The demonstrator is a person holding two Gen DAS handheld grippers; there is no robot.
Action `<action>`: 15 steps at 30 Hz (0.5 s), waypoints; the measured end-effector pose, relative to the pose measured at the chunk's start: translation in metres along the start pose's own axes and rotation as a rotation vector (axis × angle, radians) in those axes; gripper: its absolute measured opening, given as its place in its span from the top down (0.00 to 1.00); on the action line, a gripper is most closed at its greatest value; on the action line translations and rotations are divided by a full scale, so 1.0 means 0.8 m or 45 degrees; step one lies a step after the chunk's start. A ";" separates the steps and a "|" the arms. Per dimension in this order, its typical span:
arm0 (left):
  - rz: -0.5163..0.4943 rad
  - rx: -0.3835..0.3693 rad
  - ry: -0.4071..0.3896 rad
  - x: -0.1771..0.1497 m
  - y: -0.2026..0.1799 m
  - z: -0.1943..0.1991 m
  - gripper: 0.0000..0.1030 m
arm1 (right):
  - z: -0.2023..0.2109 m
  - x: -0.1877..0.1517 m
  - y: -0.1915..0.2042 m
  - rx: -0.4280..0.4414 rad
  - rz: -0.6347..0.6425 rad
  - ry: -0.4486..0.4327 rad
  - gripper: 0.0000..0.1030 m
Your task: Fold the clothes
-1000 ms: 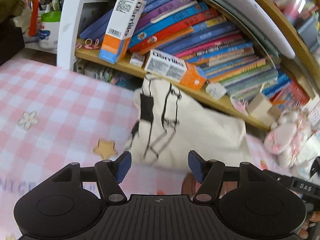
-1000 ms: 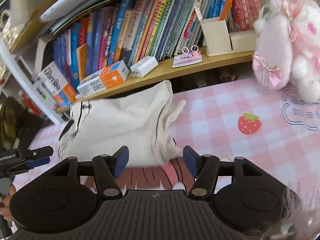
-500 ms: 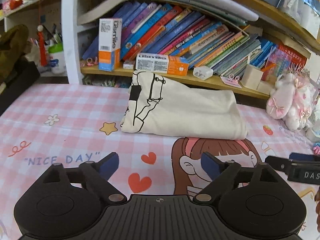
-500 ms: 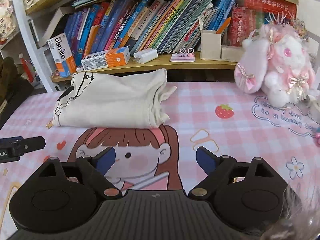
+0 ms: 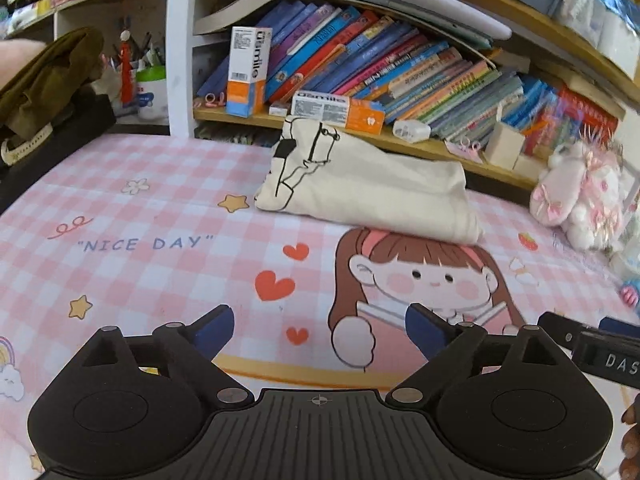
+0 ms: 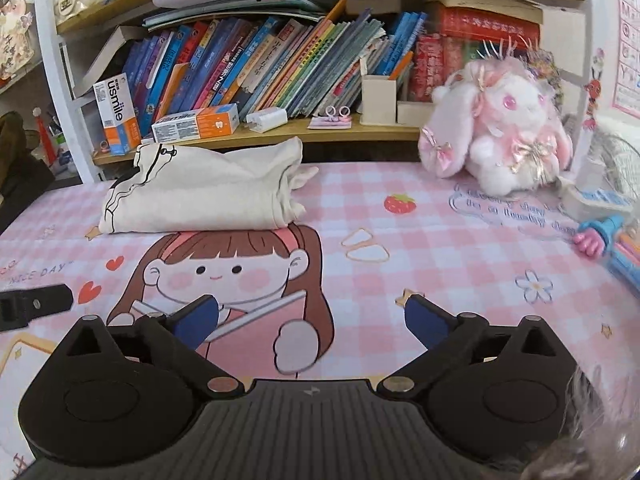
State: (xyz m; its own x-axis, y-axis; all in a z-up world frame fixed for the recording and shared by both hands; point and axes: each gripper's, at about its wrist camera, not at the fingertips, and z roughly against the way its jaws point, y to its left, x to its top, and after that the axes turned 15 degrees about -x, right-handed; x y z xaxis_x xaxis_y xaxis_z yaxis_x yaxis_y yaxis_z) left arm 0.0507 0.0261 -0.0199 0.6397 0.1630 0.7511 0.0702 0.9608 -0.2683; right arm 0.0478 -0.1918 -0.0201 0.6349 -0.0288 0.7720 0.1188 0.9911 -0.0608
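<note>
A cream garment with a black line drawing (image 5: 368,188) lies folded in a compact bundle at the back of the pink checked table mat (image 5: 160,216), against the low bookshelf. It also shows in the right wrist view (image 6: 200,196), with loose fabric edges at its right end. My left gripper (image 5: 320,326) is open and empty, well back from the garment near the table's front. My right gripper (image 6: 310,314) is open and empty too, over the cartoon girl print.
A bookshelf (image 6: 280,132) with books and toothpaste boxes (image 5: 246,72) runs along the back. A pink plush rabbit (image 6: 500,124) sits at the right. Pens and a toy (image 6: 604,236) lie at the far right. A dark bag with an olive cloth (image 5: 48,88) is at the left.
Both grippers have pulled back from the folded garment toward the front of the table and opened wider. The garment stays in place by the shelf.
</note>
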 end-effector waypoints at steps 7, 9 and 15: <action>-0.049 0.024 -0.017 -0.006 -0.012 0.009 0.05 | 0.007 -0.005 0.000 0.015 0.021 0.002 0.02; -0.068 0.023 -0.013 -0.008 -0.016 0.010 0.04 | 0.010 -0.006 0.000 0.019 0.022 -0.005 0.01; -0.105 0.024 -0.003 -0.013 -0.023 0.014 0.04 | 0.012 -0.010 -0.001 0.021 0.020 0.006 0.01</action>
State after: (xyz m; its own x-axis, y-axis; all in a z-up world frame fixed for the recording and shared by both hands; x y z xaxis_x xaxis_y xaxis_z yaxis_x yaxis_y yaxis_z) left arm 0.0345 0.0096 -0.0163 0.6304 0.0838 0.7717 0.1082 0.9750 -0.1942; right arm 0.0349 -0.1910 -0.0200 0.6400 -0.0138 0.7682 0.0959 0.9934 -0.0621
